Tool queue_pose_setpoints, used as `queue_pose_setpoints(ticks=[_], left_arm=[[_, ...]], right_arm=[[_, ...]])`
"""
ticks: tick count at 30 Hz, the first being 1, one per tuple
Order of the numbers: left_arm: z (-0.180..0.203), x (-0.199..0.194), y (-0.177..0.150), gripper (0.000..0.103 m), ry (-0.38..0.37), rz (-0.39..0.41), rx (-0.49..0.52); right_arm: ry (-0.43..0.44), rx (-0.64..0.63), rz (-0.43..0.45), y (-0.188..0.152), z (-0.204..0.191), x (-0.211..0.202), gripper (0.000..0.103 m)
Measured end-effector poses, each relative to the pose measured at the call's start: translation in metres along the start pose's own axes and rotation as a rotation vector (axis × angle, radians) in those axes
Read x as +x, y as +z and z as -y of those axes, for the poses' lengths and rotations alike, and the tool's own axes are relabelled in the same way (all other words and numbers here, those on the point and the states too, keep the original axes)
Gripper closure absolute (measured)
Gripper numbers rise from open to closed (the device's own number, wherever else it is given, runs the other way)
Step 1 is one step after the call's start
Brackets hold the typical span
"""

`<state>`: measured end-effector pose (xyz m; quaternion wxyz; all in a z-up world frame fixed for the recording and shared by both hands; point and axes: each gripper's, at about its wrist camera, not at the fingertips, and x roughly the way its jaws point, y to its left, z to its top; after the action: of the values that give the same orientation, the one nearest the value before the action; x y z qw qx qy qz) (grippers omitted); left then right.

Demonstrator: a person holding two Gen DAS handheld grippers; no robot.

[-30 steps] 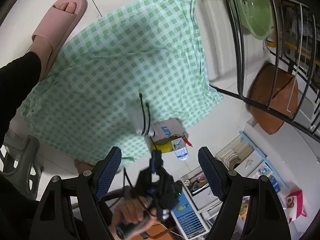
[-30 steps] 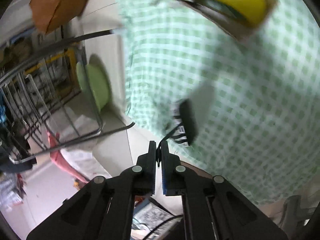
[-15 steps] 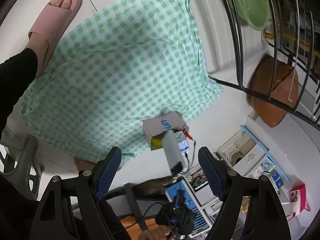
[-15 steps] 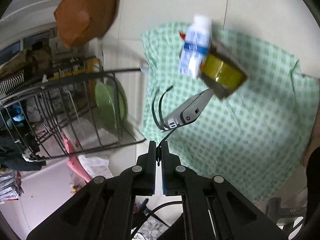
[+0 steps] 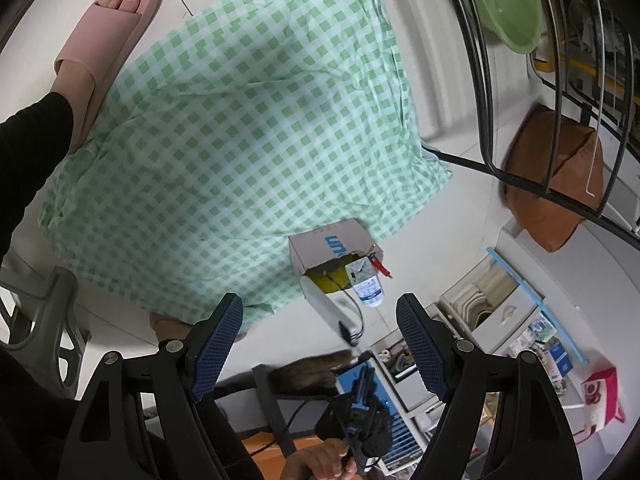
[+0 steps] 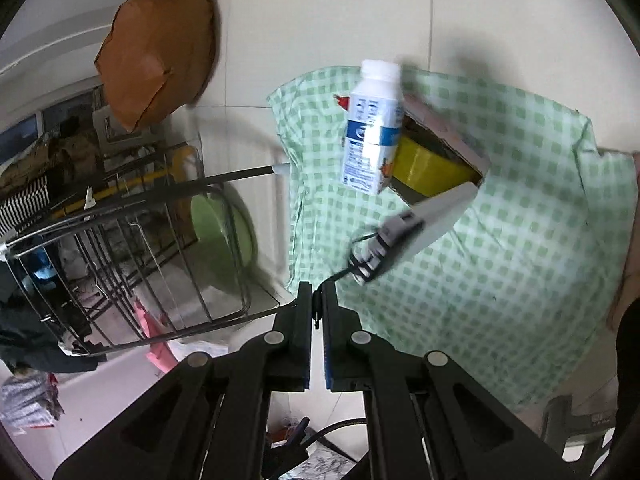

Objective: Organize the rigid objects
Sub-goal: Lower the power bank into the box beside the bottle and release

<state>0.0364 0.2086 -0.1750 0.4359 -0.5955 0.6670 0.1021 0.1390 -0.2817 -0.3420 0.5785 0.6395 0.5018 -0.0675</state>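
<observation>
Our right gripper is pinched tight on a thin black cable, and the power bank dangles from it with its far end at the mouth of the cardboard box on the green checked cloth. Our left gripper hangs spread wide and holds nothing. A white bottle and a yellow tape roll already sit in the box, so we judge the sorting nearly done, with only the power bank left to drop in.
</observation>
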Motion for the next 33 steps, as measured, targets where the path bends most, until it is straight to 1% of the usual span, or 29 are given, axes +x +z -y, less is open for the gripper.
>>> queue_pose_setpoints(ticks=[3,6,8,11,14,19,24,29,31,33], left_arm=[[0.0,0.0,0.0,0.025,0.0,0.001,-0.001],[-0.001,0.0,0.0,0.025,0.002,0.004,-0.004],[0.0,0.0,-0.001,0.025,0.0,0.004,-0.003],[0.0,0.0,-0.001,0.025,-0.001,0.005,0.004],[-0.001,0.001,-0.001,0.025,0.004,0.0,0.0],[0.0,0.003,-0.002,0.025,0.008,0.0,0.006],[0.0,0.005,-0.002,0.025,0.013,0.005,0.006],[0.0,0.007,-0.002,0.025,0.02,0.008,0.006],[0.0,0.007,-0.002,0.025,0.021,0.008,0.005],[0.001,0.008,-0.002,0.025,0.02,0.006,0.006]], right_arm=[[0.013,0.008,0.005,0.003,-0.004,0.001,0.097],[0.007,0.001,0.007,0.003,-0.005,0.004,0.097],[0.026,0.026,-0.004,0.004,-0.003,0.006,0.097],[0.03,0.022,0.0,0.002,-0.007,0.005,0.097],[0.073,0.064,0.005,0.002,-0.002,0.004,0.097],[0.117,0.118,0.033,0.011,0.004,0.001,0.097],[0.15,0.099,0.012,0.006,-0.007,0.006,0.097],[0.155,0.144,0.036,0.015,0.0,0.013,0.097],[0.181,0.162,0.032,0.016,0.004,0.02,0.097],[0.18,0.151,0.044,0.017,0.001,0.023,0.097]])
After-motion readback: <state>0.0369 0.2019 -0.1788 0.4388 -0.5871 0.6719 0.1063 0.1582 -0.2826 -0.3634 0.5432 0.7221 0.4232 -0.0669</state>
